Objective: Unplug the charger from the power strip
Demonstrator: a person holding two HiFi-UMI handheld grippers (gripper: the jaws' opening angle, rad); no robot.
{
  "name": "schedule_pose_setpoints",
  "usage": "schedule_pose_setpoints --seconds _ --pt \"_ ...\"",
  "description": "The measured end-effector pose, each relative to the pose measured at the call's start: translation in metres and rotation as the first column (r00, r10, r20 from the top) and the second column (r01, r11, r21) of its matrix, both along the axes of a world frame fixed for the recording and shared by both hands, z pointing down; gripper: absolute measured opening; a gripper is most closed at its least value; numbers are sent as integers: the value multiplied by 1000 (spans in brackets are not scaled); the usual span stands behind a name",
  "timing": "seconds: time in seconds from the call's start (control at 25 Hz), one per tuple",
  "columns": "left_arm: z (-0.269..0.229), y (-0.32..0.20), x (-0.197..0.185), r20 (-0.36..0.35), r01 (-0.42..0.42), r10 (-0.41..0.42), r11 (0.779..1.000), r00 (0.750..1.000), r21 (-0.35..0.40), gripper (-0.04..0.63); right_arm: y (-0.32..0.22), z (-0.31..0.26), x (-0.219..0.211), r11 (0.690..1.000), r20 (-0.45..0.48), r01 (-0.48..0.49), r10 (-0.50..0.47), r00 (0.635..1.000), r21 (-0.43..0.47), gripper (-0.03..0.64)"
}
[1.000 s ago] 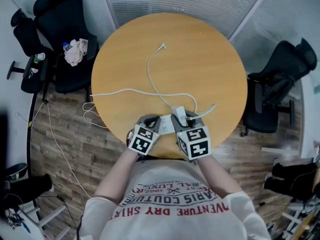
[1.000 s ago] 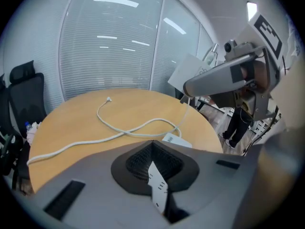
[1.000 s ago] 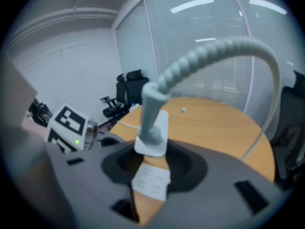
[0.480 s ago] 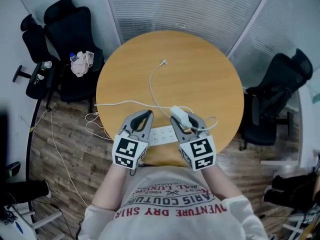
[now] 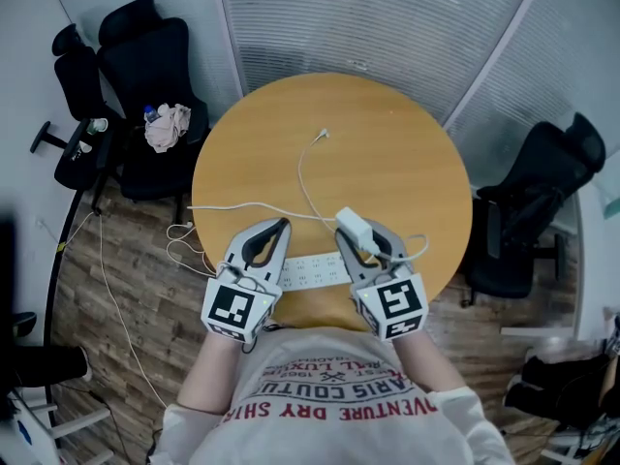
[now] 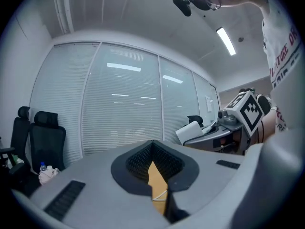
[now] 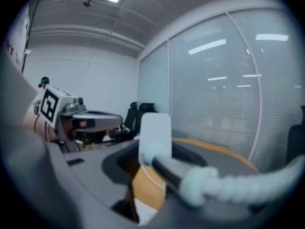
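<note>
Left gripper point(image 6: 152, 145) fingers point(image 6: 90, 185) are touching tip to tip; table point(image 6: 156, 178) is showing through beneath; charger point(image 6: 189, 131) is showing at right.

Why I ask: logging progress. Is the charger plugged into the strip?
No: the right tongs hold the charger above the power strip.

An office meeting room: round wooden table point(image 5: 387, 134), black office chairs point(image 5: 145, 61), blind-covered glass walls point(image 5: 368, 17).

White charger point(image 5: 351, 228); white power strip point(image 5: 312, 271); tan table point(image 5: 387, 148).
</note>
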State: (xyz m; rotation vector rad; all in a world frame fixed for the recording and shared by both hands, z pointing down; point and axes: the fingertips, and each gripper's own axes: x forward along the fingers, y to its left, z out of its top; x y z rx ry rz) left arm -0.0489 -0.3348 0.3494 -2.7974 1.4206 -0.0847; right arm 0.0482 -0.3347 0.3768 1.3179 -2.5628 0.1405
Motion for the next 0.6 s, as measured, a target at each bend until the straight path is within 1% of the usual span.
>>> schedule_pose_setpoints --seconds 0.2,0.4,0.6 --pt "4 0 1 5 2 -2 1000 1000 -3 34 -1 1 -2 999 -10 30 -29 1000 36 155" --pt "8 2 2 14 -7 7 1000 1000 -23 34 2 -2 -3 999 -3 22 -22 1000 46 155" --pt "7 2 7 23 -18 18 1000 1000 -22 34 1 -4 -1 999 14 4 -5 1000 45 155"
